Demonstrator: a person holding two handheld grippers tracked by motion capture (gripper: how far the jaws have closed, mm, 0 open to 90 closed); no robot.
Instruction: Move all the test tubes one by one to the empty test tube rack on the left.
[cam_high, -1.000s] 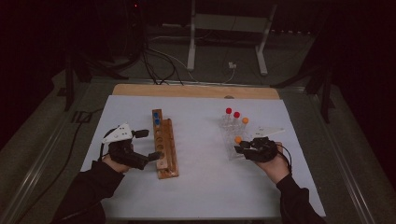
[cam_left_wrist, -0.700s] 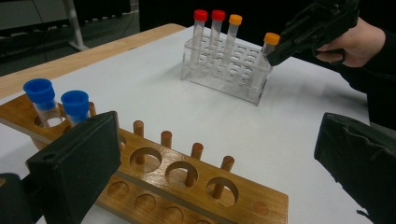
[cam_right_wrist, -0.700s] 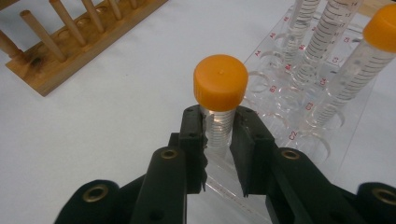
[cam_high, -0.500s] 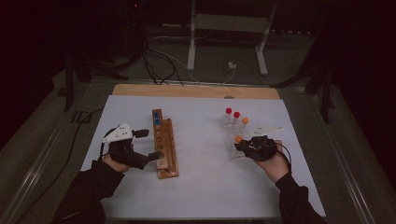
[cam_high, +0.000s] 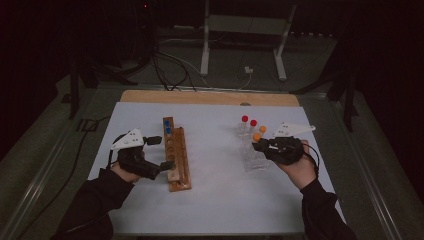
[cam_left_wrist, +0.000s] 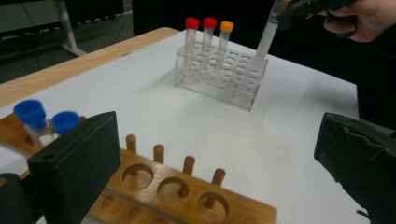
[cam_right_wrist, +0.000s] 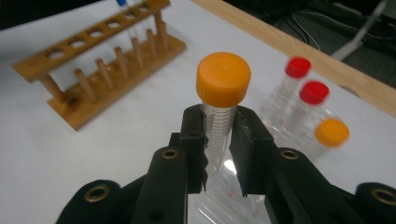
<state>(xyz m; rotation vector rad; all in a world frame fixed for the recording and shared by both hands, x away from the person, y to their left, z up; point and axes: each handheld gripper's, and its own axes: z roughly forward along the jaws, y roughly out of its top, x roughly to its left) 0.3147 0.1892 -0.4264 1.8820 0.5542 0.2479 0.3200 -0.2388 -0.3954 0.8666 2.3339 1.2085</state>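
The right hand-held gripper (cam_right_wrist: 219, 140) pinches the orange-capped tube (cam_right_wrist: 222, 100) just above the clear rack (cam_left_wrist: 219, 77) on the right. Lift it straight up. The left hand-held gripper (cam_left_wrist: 210, 168), spread wide, waits by the wooden rack (cam_high: 176, 155).

The high view looks forward and down over the table (cam_high: 220, 210) from its near edge; both gripper views sit close, sharing the clear rack (cam_left_wrist: 219, 77) and the wooden rack (cam_right_wrist: 100, 60).
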